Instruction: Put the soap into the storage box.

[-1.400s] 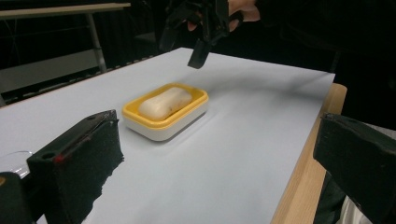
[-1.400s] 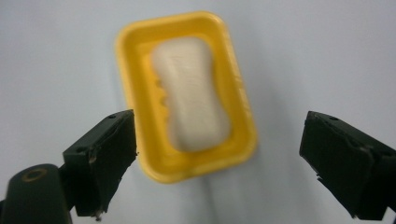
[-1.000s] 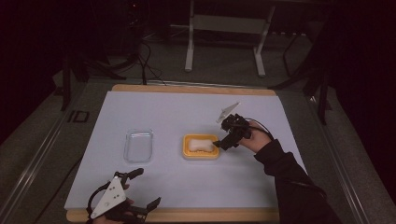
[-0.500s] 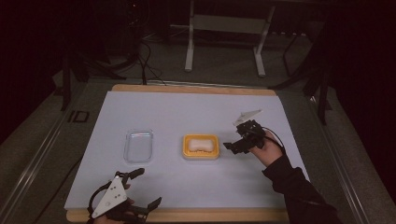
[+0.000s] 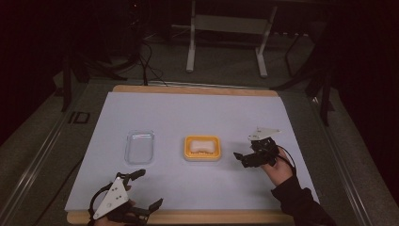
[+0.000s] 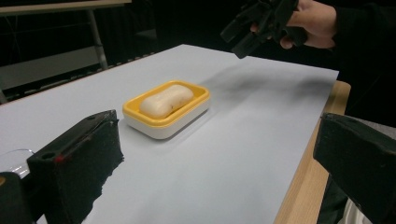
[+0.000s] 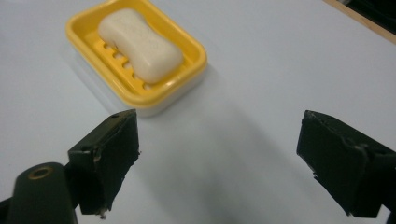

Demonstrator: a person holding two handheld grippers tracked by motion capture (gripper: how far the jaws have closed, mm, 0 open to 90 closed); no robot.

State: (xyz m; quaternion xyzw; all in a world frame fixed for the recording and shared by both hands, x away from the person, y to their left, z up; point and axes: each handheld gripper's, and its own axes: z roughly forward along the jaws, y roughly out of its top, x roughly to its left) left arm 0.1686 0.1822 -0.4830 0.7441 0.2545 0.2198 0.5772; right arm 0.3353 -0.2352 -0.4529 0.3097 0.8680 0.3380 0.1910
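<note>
A cream soap bar (image 5: 202, 145) lies in a yellow soap dish (image 5: 187, 151) at the middle of the table. It also lies in the dish (image 7: 187, 84) as the soap bar (image 7: 140, 44) in the right gripper view. My right gripper (image 5: 241, 160) hovers just right of the dish, open and empty, jaws pointing toward it. My left gripper (image 5: 148, 188) rests at the near left edge, open with nothing between its jaws. From the left gripper (image 6: 219, 140), the soap bar (image 6: 166, 100) and dish (image 6: 163, 122) sit ahead, with the right gripper (image 6: 243, 35) beyond. The right gripper (image 7: 219, 140) has wide jaws.
A clear plastic tray (image 5: 139, 147) lies left of the dish. A pale sheet (image 5: 188, 113) covers the table, with a wooden edge (image 5: 197, 217) along the front. Metal stand legs (image 5: 190, 52) stand on the floor behind the table.
My right gripper has drawn back from the dish's right end, moving right and toward the person. The soap stays in the dish. The left gripper has not moved.
</note>
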